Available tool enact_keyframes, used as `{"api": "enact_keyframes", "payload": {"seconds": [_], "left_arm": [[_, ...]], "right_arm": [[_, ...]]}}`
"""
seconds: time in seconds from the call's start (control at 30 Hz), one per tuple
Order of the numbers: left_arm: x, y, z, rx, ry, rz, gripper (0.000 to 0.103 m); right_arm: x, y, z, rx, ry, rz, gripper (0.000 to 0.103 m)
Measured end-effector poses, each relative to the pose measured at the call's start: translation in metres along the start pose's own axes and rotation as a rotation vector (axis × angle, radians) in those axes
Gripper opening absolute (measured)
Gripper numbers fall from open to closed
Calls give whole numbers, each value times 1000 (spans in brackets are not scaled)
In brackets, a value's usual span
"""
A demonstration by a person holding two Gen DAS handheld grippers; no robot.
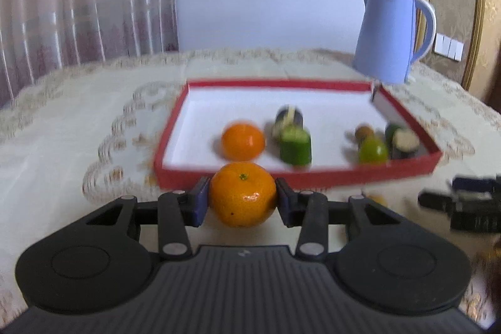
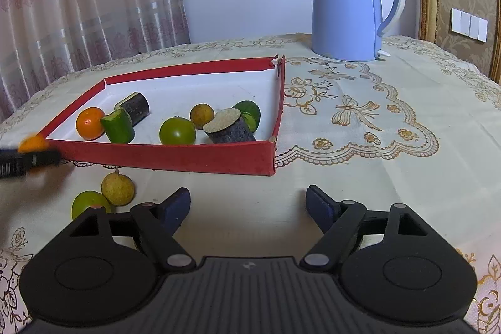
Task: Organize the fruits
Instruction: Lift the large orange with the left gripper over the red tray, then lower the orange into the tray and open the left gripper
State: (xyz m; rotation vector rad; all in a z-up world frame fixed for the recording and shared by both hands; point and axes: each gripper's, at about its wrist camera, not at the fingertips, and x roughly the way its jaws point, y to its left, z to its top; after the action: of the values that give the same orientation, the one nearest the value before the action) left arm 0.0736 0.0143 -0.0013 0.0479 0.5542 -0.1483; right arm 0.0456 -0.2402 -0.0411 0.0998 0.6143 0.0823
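Note:
My left gripper (image 1: 242, 198) is shut on an orange tangerine (image 1: 242, 197) and holds it just in front of the near wall of the red tray (image 1: 219, 176). The tray (image 2: 175, 157) holds another tangerine (image 2: 90, 123), a cucumber piece (image 2: 119, 125), a green fruit (image 2: 177, 131), a brown longan (image 2: 202, 115), a lime (image 2: 249, 114) and two dark cylinder pieces (image 2: 230, 127). My right gripper (image 2: 248, 205) is open and empty above the tablecloth, in front of the tray. A longan (image 2: 117, 189) and a green fruit (image 2: 89, 206) lie on the cloth by its left finger.
A blue kettle (image 2: 352, 3) stands at the back right of the table. An embroidered tablecloth (image 2: 360, 121) covers the table. Curtains hang at the left. The left gripper with its tangerine shows blurred at the left edge of the right wrist view (image 2: 29, 157).

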Motion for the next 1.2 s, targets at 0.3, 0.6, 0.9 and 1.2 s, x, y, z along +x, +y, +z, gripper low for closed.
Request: {"api": "enact_keyframes", "payload": {"seconds": [0.3, 0.6, 0.9, 1.2], "left_arm": [[41, 4, 40, 0, -6, 54, 40], [98, 10, 63, -16, 36, 74, 40], [125, 10, 59, -23, 78, 86, 42], [88, 13, 65, 2, -20, 146, 78]], "right_arm": [[-1, -1, 0, 8, -1, 7, 82], [-1, -2, 0, 10, -2, 9, 82], [0, -1, 0, 3, 1, 6, 83], [-1, -1, 0, 2, 1, 6, 84]]}}
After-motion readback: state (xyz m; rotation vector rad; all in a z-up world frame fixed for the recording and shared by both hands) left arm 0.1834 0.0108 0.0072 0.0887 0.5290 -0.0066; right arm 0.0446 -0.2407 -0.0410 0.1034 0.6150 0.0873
